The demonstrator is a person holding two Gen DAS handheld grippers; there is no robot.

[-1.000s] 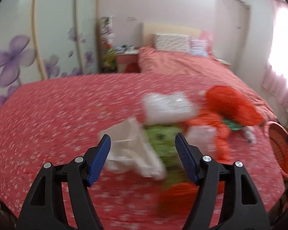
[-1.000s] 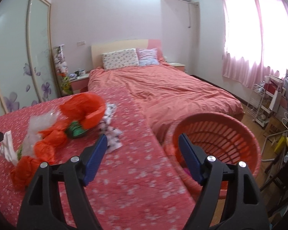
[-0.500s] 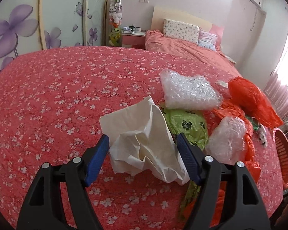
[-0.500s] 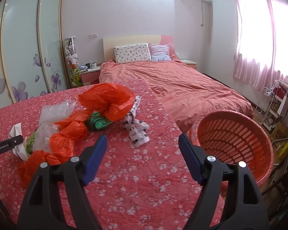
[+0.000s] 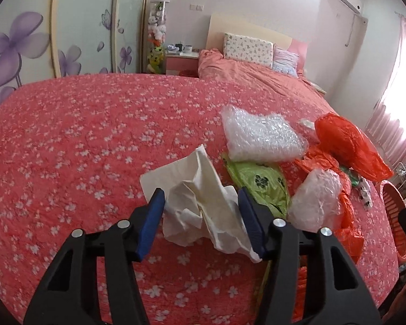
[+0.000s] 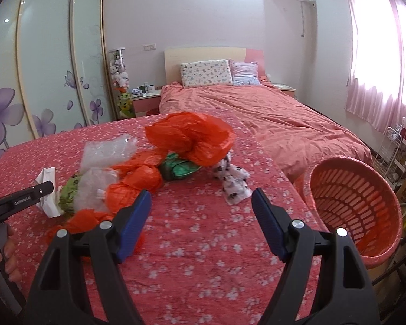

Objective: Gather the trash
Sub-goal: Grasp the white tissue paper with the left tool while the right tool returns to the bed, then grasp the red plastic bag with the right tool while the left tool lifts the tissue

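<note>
A heap of trash lies on the red flowered table cover. In the left wrist view my left gripper (image 5: 201,216) is open, its blue pads on either side of a crumpled white paper (image 5: 200,203). Beside it lie a green bag (image 5: 262,181), bubble wrap (image 5: 259,138), a clear plastic wad (image 5: 315,199) and orange bags (image 5: 349,146). In the right wrist view my right gripper (image 6: 201,224) is open and empty above the cover, short of a spotted white wrapper (image 6: 234,180) and the orange bags (image 6: 192,138). The orange basket (image 6: 357,208) stands right of the table.
A bed with a pink quilt (image 6: 270,113) and pillows lies behind the table. A wardrobe with purple flowers (image 6: 40,81) stands on the left. A wire rack (image 6: 392,149) and curtains are at the right, behind the basket.
My left gripper has come down and forward, so the white paper now sits between its pads. My right gripper has swung left from the basket toward the trash heap.
</note>
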